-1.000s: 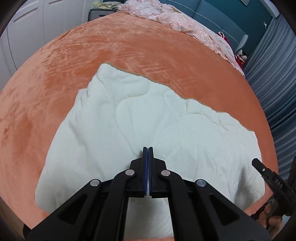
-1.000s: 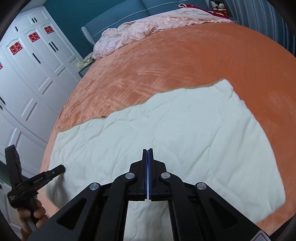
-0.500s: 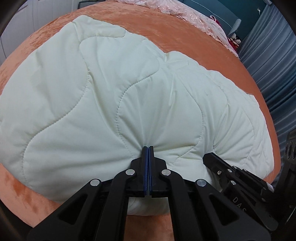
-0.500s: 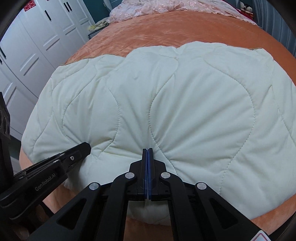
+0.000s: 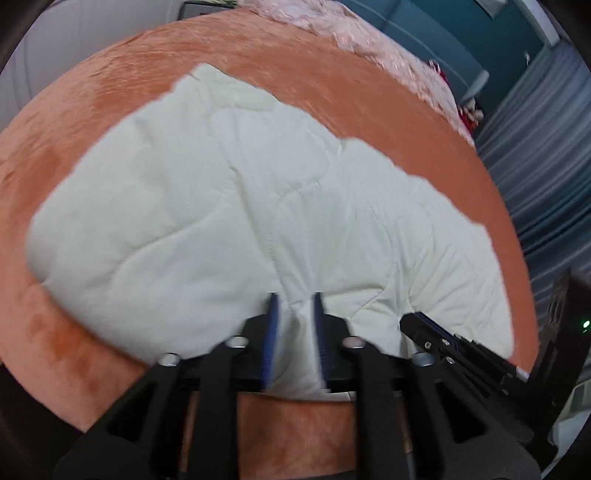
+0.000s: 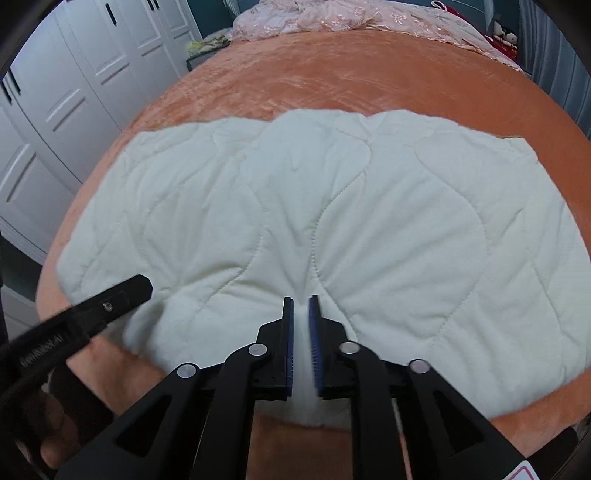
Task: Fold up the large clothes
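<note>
A cream quilted blanket (image 5: 229, 221) lies folded on the orange bed cover (image 5: 332, 85); it also shows in the right wrist view (image 6: 369, 229). My left gripper (image 5: 295, 299) is open at the blanket's near edge, with a ridge of fabric between its blue pads. My right gripper (image 6: 301, 301) is open a little at the same near edge, also with fabric between its pads. The right gripper shows in the left wrist view (image 5: 417, 321) at lower right. The left gripper shows in the right wrist view (image 6: 144, 286) at lower left.
A pink lace cover (image 6: 332, 18) lies heaped at the far end of the bed. White wardrobe doors (image 6: 66, 92) stand to the left of the bed. Blue-grey curtains (image 5: 546, 147) hang on the right. The bed's near edge (image 6: 303, 450) is right under the grippers.
Both grippers, shut half a second ago, have opened at the blanket's near edge. A second ago they were higher above the blanket; they came down to its near edge.
</note>
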Tool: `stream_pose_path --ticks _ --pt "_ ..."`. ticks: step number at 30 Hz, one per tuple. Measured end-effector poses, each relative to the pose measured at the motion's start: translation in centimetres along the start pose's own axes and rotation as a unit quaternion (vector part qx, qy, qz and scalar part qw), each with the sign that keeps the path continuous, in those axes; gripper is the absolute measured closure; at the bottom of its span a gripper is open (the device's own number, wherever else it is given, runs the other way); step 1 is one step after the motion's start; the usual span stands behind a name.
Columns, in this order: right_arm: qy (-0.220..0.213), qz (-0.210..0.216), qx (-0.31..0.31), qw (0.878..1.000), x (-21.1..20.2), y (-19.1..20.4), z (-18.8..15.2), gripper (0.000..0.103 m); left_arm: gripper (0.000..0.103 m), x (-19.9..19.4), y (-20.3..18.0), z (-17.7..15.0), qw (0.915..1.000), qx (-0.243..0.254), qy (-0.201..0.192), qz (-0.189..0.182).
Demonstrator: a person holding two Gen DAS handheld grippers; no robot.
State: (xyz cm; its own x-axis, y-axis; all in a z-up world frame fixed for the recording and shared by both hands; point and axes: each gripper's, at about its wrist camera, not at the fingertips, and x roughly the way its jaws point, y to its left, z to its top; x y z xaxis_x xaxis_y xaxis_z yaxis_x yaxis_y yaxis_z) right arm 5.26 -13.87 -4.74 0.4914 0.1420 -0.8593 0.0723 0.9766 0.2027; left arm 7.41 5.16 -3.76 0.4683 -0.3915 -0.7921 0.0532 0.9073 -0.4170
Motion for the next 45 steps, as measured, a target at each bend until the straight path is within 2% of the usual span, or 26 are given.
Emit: stream_pose_path --ticks 1,2,3,4,7,9,13,15,16,18,19,21,24,27,31,33,35,37,39,42,45 --pt "-0.013 0.012 -0.002 1.000 -1.4 0.3 -0.3 0.086 0.012 -2.7 1.6 -0.1 0.9990 -0.022 -0.039 0.002" --pt "-0.022 0.021 -0.003 1.000 -2.5 0.5 -0.7 0.083 0.005 -5.0 3.0 -0.3 0.9961 -0.041 -0.077 0.012" --pt "-0.027 0.030 -0.003 0.999 -3.2 0.8 -1.0 0.082 0.005 -6.6 4.5 -0.4 0.9931 -0.055 -0.101 0.021" --pt "-0.027 0.038 -0.001 0.999 -3.4 0.9 -1.2 0.082 0.005 -7.3 5.9 -0.3 0.9922 -0.065 -0.100 0.035" --pt "-0.004 0.073 0.032 0.997 -2.1 1.2 -1.7 0.082 0.006 -5.5 10.2 -0.2 0.9908 -0.118 -0.048 0.045" --pt "0.018 0.082 0.056 0.995 -0.4 1.3 -2.0 0.082 0.008 -3.4 12.1 -0.7 0.9855 -0.168 -0.021 0.013" --pt "0.044 0.072 0.067 0.994 2.2 1.1 -2.8 0.082 0.008 -0.1 12.1 -1.1 0.9794 -0.200 0.004 -0.025" --pt "0.047 0.070 0.065 0.994 2.6 1.1 -2.9 0.085 0.008 0.5 11.3 -0.8 0.9814 -0.192 -0.001 -0.016" --pt "0.049 0.071 0.065 0.994 2.8 1.0 -2.8 0.085 0.022 0.6 10.9 -0.5 0.9827 -0.184 -0.002 -0.021" --pt "0.052 0.070 0.065 0.994 3.1 1.0 -2.7 0.085 0.050 0.9 10.0 0.1 0.9812 -0.185 0.016 -0.054" --pt "0.053 0.070 0.064 0.994 3.1 1.1 -2.7 0.086 0.063 0.5 9.7 0.3 0.9807 -0.188 0.012 -0.055" --pt "0.055 0.067 0.064 0.994 2.8 1.2 -2.7 0.086 0.079 -1.3 8.8 0.9 0.9836 -0.168 -0.002 -0.065" --pt "0.063 0.060 0.057 0.995 2.0 2.0 -2.9 0.085 0.088 -5.7 6.8 1.4 0.9865 -0.129 -0.024 -0.097" --pt "0.074 0.088 0.038 0.993 0.7 3.9 -3.8 0.084 0.091 -10.1 4.2 1.2 0.9923 -0.067 -0.045 -0.093" --pt "0.104 0.174 0.024 0.979 0.6 8.2 -5.6 0.085 0.091 -15.2 0.8 1.1 0.9944 0.013 -0.086 -0.060" --pt "0.115 0.207 0.012 0.971 1.2 10.2 -6.1 0.088 0.091 -15.6 -1.2 1.0 0.9936 0.047 -0.091 -0.048" --pt "0.124 0.217 0.010 0.968 1.3 10.7 -6.2 0.088 0.091 -14.6 -3.6 0.7 0.9924 0.081 -0.085 -0.037" --pt "0.128 0.228 0.028 0.965 0.2 8.9 -6.0 0.088 0.091 -13.2 -6.6 0.1 0.9897 0.112 -0.073 -0.052" --pt "0.109 0.232 0.053 0.965 -2.0 5.2 -5.6 0.087 0.091 -12.2 -9.2 -1.3 0.9854 0.147 -0.054 -0.065" --pt "0.058 0.182 0.099 0.977 -6.5 -2.4 -5.8 0.081 0.091 -9.6 -12.6 -3.5 0.9780 0.194 -0.019 -0.075" --pt "0.018 0.117 0.152 0.981 -10.6 -9.2 -6.8 0.081 0.091 -5.3 -15.3 -6.7 0.9724 0.215 0.043 -0.079"
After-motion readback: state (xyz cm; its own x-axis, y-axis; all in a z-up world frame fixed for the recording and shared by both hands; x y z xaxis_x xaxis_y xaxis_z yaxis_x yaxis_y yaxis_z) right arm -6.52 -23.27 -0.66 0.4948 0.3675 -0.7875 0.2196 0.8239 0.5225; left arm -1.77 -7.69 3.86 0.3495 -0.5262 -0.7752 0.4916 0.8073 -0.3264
